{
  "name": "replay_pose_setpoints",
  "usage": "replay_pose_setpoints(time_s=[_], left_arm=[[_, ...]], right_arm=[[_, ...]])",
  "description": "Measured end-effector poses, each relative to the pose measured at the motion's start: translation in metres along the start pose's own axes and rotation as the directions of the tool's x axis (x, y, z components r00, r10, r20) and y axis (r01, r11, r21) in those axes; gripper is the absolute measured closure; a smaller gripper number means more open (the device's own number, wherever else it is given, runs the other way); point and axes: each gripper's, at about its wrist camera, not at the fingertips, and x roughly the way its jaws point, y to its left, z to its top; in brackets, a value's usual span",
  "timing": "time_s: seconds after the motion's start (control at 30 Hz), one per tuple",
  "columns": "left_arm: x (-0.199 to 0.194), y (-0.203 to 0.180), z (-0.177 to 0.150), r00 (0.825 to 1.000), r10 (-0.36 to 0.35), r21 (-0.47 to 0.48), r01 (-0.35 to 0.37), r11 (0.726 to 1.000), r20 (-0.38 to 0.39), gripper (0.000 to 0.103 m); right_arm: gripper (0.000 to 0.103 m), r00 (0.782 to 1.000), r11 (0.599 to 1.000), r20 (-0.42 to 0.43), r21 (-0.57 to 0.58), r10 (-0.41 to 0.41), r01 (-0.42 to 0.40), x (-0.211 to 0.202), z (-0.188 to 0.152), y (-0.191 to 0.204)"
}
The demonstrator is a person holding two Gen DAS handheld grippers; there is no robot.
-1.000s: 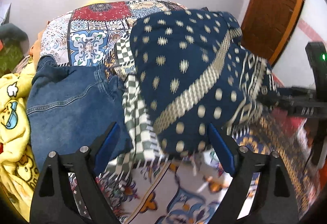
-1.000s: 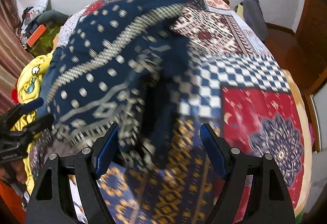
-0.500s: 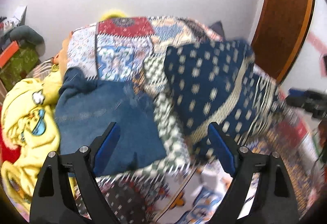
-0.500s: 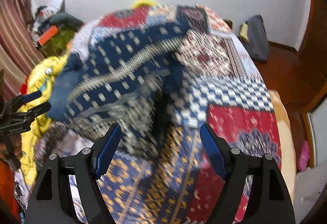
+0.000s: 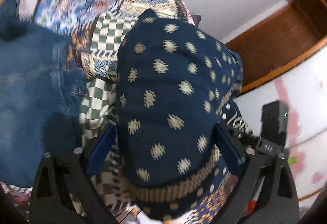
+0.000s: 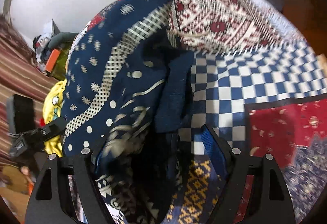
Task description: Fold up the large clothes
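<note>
A large navy cloth with cream dots and a cream lattice band point(image 5: 173, 105) lies bunched on the patchwork bedspread point(image 5: 106, 32). My left gripper point(image 5: 163, 142) is open, its blue pads on either side of the cloth's near end. In the right wrist view the same navy cloth point(image 6: 114, 81) fills the left half. My right gripper point(image 6: 155, 142) is open, with the cloth's folded edge lying between its pads. The right gripper shows in the left wrist view point(image 5: 265, 138), the left one in the right wrist view point(image 6: 40, 134).
A pair of blue jeans point(image 5: 30, 91) lies left of the cloth. A yellow cartoon-print garment point(image 6: 54, 101) sits at the bed's left side. A wooden door point(image 5: 286, 30) and white wall are beyond the bed. Clutter point(image 6: 51, 50) stands by a striped curtain.
Both grippers have dropped and pushed in close to the navy cloth, which now lies between each pair of open pads. The views are motion-blurred.
</note>
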Motion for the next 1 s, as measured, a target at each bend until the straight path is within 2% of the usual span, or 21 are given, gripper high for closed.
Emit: replay_pose_setpoints(time_s=[0.1,0.17,0.33,0.4,0.43,0.47,0.53,0.57,0.63,0.7,0.9,1.0], left_arm=[[0.015,0.006,0.006,0.999,-0.049,-0.041,0.049,0.998,-0.016,0.0],[0.024,0.006,0.009,0.998,-0.051,-0.054,0.049,0.997,-0.029,0.0],[0.039,0.005,0.012,0.995,-0.078,-0.074,0.073,0.995,-0.062,0.0],[0.036,0.004,0.01,0.995,-0.084,-0.074,0.08,0.994,-0.055,0.004],[0.033,0.002,0.009,0.996,-0.079,-0.062,0.076,0.995,-0.047,0.007],[0.03,0.002,0.008,0.996,-0.075,-0.053,0.073,0.996,-0.043,0.01],[0.023,-0.002,0.004,0.998,-0.06,-0.032,0.059,0.998,-0.03,0.013],[0.021,-0.001,0.005,0.998,-0.055,-0.027,0.054,0.998,-0.022,0.016],[0.008,-0.003,0.002,0.999,-0.038,-0.001,0.038,0.999,0.002,0.022],[-0.004,-0.007,-0.002,0.999,-0.027,0.017,0.026,1.0,0.019,0.029],[-0.067,-0.016,-0.003,0.995,-0.026,0.052,0.021,0.998,0.098,0.033],[-0.106,-0.012,0.002,0.988,-0.04,0.072,0.03,0.997,0.146,0.033]], right_arm=[[0.016,1.0,0.999,-0.001,-0.043,0.001,-0.001,0.005,0.005,0.006],[0.016,1.0,0.997,0.002,-0.073,0.0,0.001,0.007,0.01,0.011],[0.016,0.998,0.994,-0.006,-0.081,0.068,-0.068,0.013,0.015,0.022],[0.021,0.995,0.991,-0.011,-0.085,0.098,-0.099,0.019,0.017,0.03],[0.028,0.994,0.99,-0.012,-0.086,0.111,-0.111,0.02,0.016,0.033],[0.028,0.994,0.991,-0.008,-0.083,0.105,-0.106,0.021,0.016,0.035],[0.042,0.994,0.992,0.007,-0.058,0.113,-0.112,0.02,0.012,0.039],[0.046,0.991,0.991,0.009,-0.029,0.131,-0.131,0.02,0.014,0.04],[0.063,0.987,0.987,0.012,0.0,0.159,-0.159,0.02,0.011,0.045],[0.07,0.986,0.986,0.006,-0.014,0.167,-0.167,0.018,0.008,0.053],[0.074,0.989,0.984,0.035,-0.117,0.142,-0.137,0.011,0.008,0.112],[0.074,0.984,0.974,0.06,-0.162,0.169,-0.157,0.005,0.013,0.138]])
